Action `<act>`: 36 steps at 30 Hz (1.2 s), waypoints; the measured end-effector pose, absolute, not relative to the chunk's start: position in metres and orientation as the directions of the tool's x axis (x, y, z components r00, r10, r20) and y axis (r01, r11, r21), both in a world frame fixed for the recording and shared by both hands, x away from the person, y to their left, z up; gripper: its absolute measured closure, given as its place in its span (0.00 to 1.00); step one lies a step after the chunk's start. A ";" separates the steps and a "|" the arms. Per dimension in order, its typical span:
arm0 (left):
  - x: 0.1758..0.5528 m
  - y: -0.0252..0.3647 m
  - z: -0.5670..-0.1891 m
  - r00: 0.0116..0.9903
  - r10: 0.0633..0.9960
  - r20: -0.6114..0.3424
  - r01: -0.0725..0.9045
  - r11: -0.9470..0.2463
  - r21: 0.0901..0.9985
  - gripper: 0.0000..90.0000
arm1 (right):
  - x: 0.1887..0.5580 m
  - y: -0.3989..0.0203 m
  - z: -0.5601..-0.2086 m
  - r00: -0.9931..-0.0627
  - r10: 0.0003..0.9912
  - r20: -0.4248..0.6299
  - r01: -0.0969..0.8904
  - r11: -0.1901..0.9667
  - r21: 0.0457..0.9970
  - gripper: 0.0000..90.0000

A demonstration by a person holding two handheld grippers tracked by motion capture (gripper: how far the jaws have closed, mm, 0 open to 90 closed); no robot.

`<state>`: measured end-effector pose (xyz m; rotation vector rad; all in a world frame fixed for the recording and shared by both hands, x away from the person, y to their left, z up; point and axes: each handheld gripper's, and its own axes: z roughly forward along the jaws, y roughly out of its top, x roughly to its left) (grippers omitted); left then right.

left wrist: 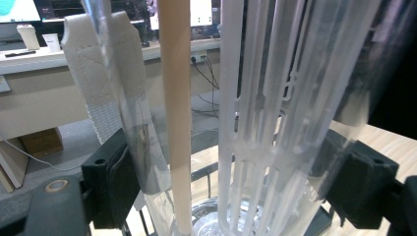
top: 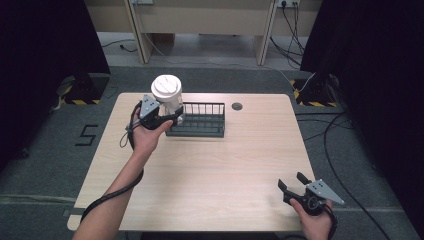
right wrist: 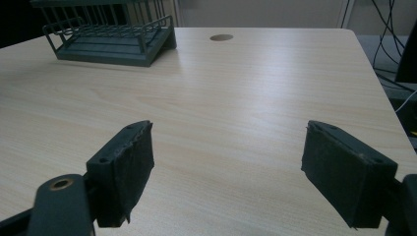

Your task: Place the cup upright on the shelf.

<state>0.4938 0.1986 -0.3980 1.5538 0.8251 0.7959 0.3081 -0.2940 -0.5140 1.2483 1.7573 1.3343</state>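
The left gripper [top: 167, 116] is clamped on a clear plastic tumbler [top: 170, 102] with a white lid [top: 166, 86], held above the left end of the dark wire rack [top: 200, 120]. Judged light, rigid and slick: grip mid-wall, moderately. The right gripper [top: 295, 184] rests wide open and empty at the table's [top: 210, 170] near right.

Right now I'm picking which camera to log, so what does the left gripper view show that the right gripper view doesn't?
The left gripper view shows a clear tumbler pinched by the left gripper, with white ribs and a tan stick inside. The right gripper view shows the open right gripper over bare table, plus the grommet hole. Both show the wooden table and the dark rack.
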 end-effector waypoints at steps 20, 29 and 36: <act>0.516 0.180 -0.402 0.521 0.853 0.035 0.099 -0.102 0.990 0.20 | 0.307 -0.294 -0.514 -0.383 0.920 0.084 0.322 0.048 0.946 0.23; 0.526 0.171 -0.401 0.516 0.856 0.042 0.100 -0.109 0.989 0.20 | 0.306 -0.294 -0.514 -0.385 0.919 0.084 0.317 0.046 0.947 0.23; 0.533 0.163 -0.404 0.517 0.855 0.040 0.107 -0.110 0.988 0.20 | 0.306 -0.293 -0.514 -0.388 0.919 0.071 0.314 0.059 0.948 0.23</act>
